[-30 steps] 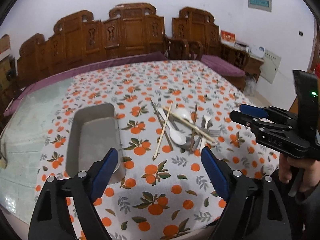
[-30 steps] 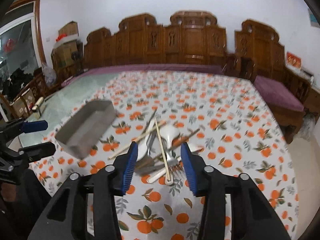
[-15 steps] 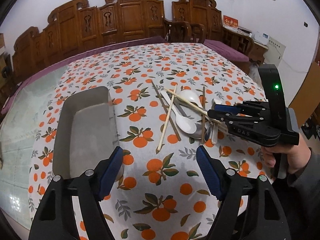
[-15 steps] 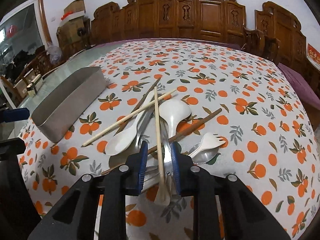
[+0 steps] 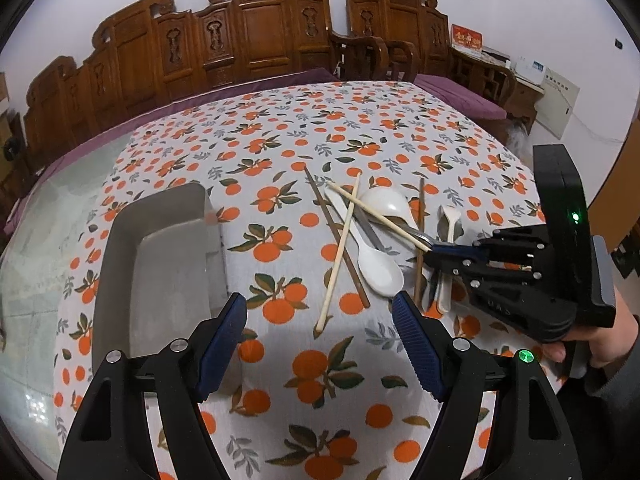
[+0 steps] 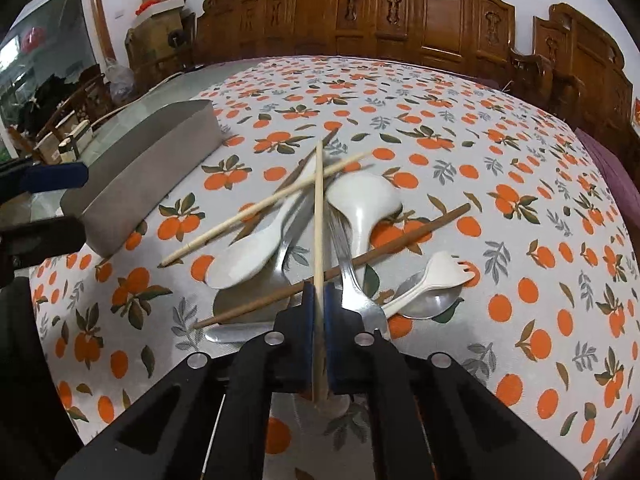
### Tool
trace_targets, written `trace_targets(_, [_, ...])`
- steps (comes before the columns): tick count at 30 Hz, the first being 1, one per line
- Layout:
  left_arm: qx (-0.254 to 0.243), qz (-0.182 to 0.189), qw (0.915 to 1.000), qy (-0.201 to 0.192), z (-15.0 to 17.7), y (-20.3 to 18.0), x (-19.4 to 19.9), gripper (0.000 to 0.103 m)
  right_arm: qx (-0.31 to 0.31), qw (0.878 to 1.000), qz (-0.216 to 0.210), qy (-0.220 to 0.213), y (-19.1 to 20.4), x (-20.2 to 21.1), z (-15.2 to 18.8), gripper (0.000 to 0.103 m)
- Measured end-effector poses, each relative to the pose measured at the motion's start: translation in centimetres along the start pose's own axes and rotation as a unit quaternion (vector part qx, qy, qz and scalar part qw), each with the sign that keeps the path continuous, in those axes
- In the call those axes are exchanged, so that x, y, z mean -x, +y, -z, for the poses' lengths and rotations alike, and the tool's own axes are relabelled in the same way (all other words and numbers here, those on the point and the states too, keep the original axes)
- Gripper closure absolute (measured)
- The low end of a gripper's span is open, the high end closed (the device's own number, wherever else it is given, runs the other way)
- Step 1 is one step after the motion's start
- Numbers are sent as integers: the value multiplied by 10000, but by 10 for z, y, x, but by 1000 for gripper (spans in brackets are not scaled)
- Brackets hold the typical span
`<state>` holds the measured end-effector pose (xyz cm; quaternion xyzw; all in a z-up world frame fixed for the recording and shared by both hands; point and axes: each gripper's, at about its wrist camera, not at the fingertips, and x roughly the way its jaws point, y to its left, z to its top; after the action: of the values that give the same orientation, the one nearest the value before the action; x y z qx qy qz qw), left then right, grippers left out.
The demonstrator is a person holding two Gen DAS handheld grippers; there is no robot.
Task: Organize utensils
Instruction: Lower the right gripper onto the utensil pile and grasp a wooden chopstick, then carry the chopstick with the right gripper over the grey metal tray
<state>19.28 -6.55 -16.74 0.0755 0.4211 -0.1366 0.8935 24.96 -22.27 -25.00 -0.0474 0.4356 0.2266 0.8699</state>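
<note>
A pile of utensils lies on the orange-print tablecloth [image 5: 304,364]: light chopsticks, dark chopsticks [image 6: 360,258], white spoons [image 6: 248,256], a metal fork [image 6: 352,276] and a white spork [image 6: 436,276]. My right gripper [image 6: 319,294] is shut on a light wooden chopstick [image 6: 318,216] that runs forward over the pile; it also shows in the left wrist view [image 5: 434,249]. My left gripper [image 5: 320,312] is open and empty, above the cloth between the pile and a grey metal tray [image 5: 120,264].
The empty metal tray also shows in the right wrist view [image 6: 156,168], left of the pile. Carved wooden chairs [image 5: 256,40] line the table's far side. A bare glass table top [image 5: 36,240] lies left of the cloth.
My right gripper has lowered onto the pile and shut on the light chopstick. My left gripper has moved slightly closer to the table and stays open.
</note>
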Motion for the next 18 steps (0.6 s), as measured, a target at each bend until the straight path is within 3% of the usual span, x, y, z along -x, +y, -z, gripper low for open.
trace_targets(4, [-18,-28,10000,81,-2,-2,-8,34,-163,9997,-126,-101,-5,5,1,98])
trace_targets(7, [-96,-9,9998,183,-4,-6,-17,44,-354,9987,-247,-283,-9,18,1,98])
trace_targets(11, [-193,109,9992,330,-9,-12,-34,56,-635,9956,-157,-666,-17,41,3,97])
trace_targets(18, [-238,65,9978,615,-14,-15,-67,69,-780,9945,84,-689,-29,39,5,97])
